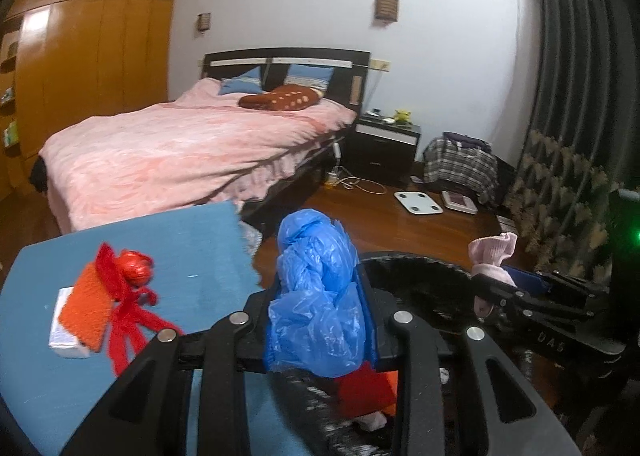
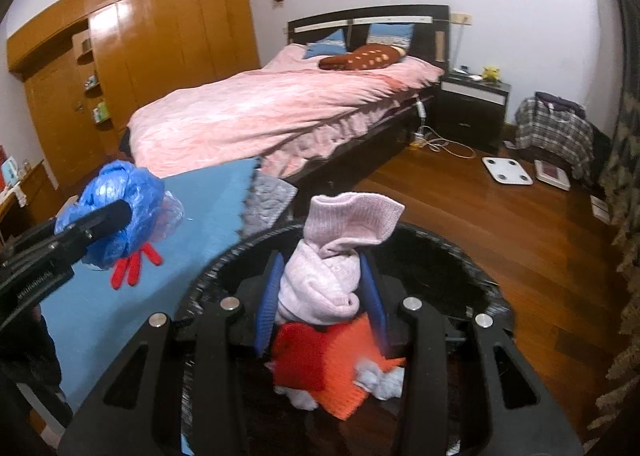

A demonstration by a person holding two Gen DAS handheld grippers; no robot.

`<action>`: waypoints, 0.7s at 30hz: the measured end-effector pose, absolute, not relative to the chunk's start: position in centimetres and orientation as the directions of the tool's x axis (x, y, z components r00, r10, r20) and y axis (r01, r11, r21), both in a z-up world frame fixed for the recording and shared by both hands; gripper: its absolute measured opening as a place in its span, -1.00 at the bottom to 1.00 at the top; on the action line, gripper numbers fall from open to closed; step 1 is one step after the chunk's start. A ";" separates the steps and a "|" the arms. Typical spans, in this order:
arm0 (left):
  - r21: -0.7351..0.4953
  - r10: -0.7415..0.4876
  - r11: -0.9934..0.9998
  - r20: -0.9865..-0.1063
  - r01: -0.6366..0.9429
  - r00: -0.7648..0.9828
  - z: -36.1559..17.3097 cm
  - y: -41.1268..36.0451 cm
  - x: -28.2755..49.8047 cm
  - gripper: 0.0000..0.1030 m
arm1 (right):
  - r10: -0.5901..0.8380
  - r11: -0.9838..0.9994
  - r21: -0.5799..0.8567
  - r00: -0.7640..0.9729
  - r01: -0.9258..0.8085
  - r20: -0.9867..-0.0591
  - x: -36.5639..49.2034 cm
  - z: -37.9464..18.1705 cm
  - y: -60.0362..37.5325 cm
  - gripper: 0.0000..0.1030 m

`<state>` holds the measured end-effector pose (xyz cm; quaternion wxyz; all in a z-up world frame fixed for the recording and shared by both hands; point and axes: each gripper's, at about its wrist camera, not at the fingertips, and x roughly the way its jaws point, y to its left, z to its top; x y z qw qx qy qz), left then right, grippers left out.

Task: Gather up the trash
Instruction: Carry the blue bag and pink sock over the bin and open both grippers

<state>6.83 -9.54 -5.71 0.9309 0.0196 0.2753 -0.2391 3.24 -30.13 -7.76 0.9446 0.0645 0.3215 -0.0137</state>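
Blue crumpled plastic bag (image 1: 316, 292) fills the space between the fingers of our left gripper (image 1: 320, 320), which are closed against it from both sides, holding it up over the near rim of the black trash bin (image 1: 420, 276). From our right wrist camera the same bag (image 2: 116, 211) appears off to the left, above the blue table surface (image 2: 208, 207).

Our right gripper (image 2: 320, 296) pinches a pale pink knitted sock (image 2: 336, 252) between its blue-padded fingers (image 2: 272, 292), its cuff flopping over to the right. We hold it directly over the open mouth of the bin (image 2: 480, 280). Inside the bin lie a red piece (image 2: 300, 356), an orange knitted cloth (image 2: 344, 368) and a wad of pale tissue (image 2: 380, 376).

On the table (image 1: 192, 244), left of our left gripper, we see more trash: an orange knitted piece (image 1: 88, 304) tangled with red yarn strands (image 1: 128, 320) and a shiny red crumpled ball (image 1: 136, 268), all resting partly on a small white box (image 1: 64, 328).

Beyond the table stands a bed with a pink cover (image 1: 180, 151), a dark nightstand (image 1: 384, 143) beside it, and a white bathroom scale (image 1: 418, 201) on the wooden floor (image 2: 500, 223).
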 end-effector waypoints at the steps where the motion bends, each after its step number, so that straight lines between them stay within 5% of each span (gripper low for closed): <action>1: -0.096 -0.442 0.880 -0.523 0.466 0.729 -5.8 -10.1 6.7 -0.37 | 0.007 0.991 0.112 0.791 0.078 -0.612 3.0 -8.0 -30.6 -0.26; 16: -0.104 -0.505 0.830 -0.555 0.548 0.661 -7.4 -14.6 6.8 -0.37 | -0.041 0.984 0.108 0.769 0.142 -0.639 1.8 -9.9 -33.7 -0.25; 21: -0.127 -0.519 0.821 -0.572 0.556 0.635 -7.9 -14.9 7.2 -0.25 | -0.055 0.984 0.092 0.757 0.150 -0.652 1.9 -10.4 -33.7 -0.09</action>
